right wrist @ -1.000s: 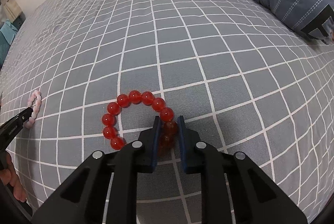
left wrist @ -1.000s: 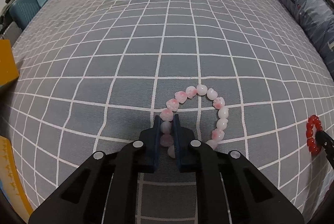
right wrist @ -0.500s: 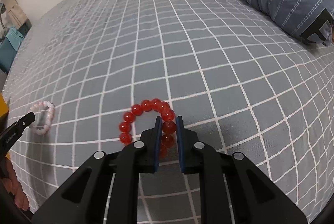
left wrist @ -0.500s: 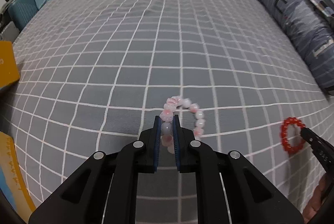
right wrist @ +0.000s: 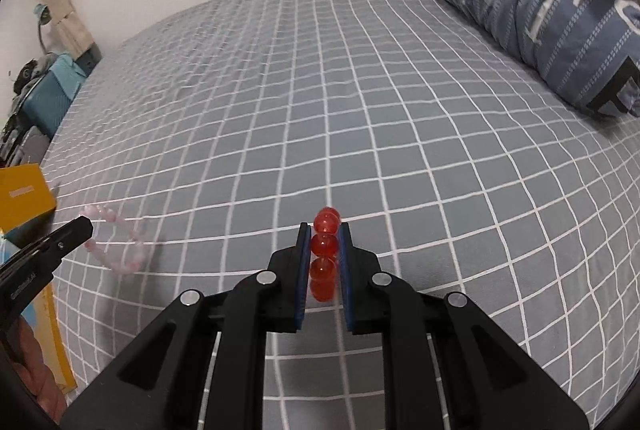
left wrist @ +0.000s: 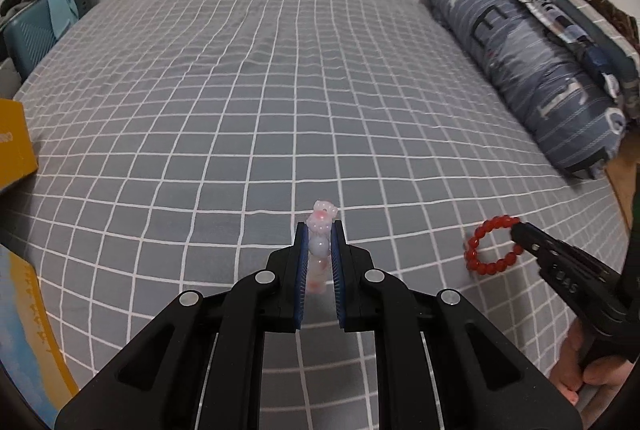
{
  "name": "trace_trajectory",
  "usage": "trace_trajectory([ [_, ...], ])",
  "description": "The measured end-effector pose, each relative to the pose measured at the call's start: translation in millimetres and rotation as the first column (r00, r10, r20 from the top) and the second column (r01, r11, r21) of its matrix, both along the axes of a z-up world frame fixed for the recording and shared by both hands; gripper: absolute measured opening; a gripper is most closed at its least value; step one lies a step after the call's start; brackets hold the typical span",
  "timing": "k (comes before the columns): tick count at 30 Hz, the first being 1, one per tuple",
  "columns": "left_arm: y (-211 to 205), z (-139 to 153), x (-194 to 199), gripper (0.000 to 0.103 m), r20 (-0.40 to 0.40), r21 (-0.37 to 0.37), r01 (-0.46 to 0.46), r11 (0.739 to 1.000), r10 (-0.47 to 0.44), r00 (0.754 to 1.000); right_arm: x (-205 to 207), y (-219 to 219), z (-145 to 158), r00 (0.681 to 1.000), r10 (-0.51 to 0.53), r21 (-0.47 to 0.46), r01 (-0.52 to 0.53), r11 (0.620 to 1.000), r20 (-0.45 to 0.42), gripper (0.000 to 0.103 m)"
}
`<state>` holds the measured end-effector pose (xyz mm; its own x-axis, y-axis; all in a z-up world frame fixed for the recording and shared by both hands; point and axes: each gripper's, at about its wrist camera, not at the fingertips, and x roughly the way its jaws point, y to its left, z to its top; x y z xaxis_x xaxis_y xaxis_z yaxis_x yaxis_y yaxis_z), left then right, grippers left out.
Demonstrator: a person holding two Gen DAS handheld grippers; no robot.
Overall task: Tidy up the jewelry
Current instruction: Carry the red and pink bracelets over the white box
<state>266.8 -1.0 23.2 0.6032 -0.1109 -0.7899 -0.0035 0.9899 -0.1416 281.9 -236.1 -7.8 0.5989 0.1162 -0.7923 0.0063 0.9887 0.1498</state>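
My left gripper [left wrist: 319,236] is shut on a pink-and-white bead bracelet [left wrist: 319,250], which hangs edge-on between the pads, lifted off the grey checked bedspread [left wrist: 280,89]. My right gripper [right wrist: 325,232] is shut on a red bead bracelet [right wrist: 325,244], also lifted and seen edge-on. In the left wrist view the red bracelet [left wrist: 494,246] hangs as a ring from the right gripper's tip at the right. In the right wrist view the pink bracelet [right wrist: 116,242] hangs blurred from the left gripper's tip at the left.
A yellow box [left wrist: 14,145] sits at the bed's left edge, also in the right wrist view [right wrist: 24,195]. A folded blue striped quilt [left wrist: 528,61] lies along the right side. A teal case [left wrist: 30,33] stands beside the bed at far left.
Both grippers have risen from the bedspread, each lifting its bracelet. The bracelets went from lying flat to hanging from the pads.
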Motion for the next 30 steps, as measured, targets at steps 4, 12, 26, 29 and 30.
trace_trajectory([
  [4,-1.1,13.6,-15.2,0.011,0.029,-0.002,0.008,1.000,-0.007,1.000,-9.3,6.4,8.5,0.999,0.011,-0.017,-0.010,1.000,0.032,0.013],
  [12,9.2,25.7,-38.1,0.011,0.061,0.026,-0.018,1.000,0.016,0.998,-32.0,13.8,13.9,0.998,0.034,-0.040,-0.031,0.999,0.059,0.013],
  [26,25.7,24.8,-82.8,0.011,0.090,0.093,-0.091,0.992,0.082,0.993,-74.7,43.1,33.4,0.991,0.081,-0.073,-0.073,0.995,0.108,0.013],
  [29,29.4,22.6,-92.9,0.011,0.090,0.101,-0.100,0.990,0.091,0.992,-81.0,48.1,34.9,0.990,0.087,-0.074,-0.080,0.994,0.107,0.013],
  [30,31.0,21.7,-96.2,0.011,0.088,0.102,-0.103,0.989,0.094,0.992,-83.8,49.9,34.7,0.990,0.090,-0.073,-0.083,0.994,0.105,0.013],
])
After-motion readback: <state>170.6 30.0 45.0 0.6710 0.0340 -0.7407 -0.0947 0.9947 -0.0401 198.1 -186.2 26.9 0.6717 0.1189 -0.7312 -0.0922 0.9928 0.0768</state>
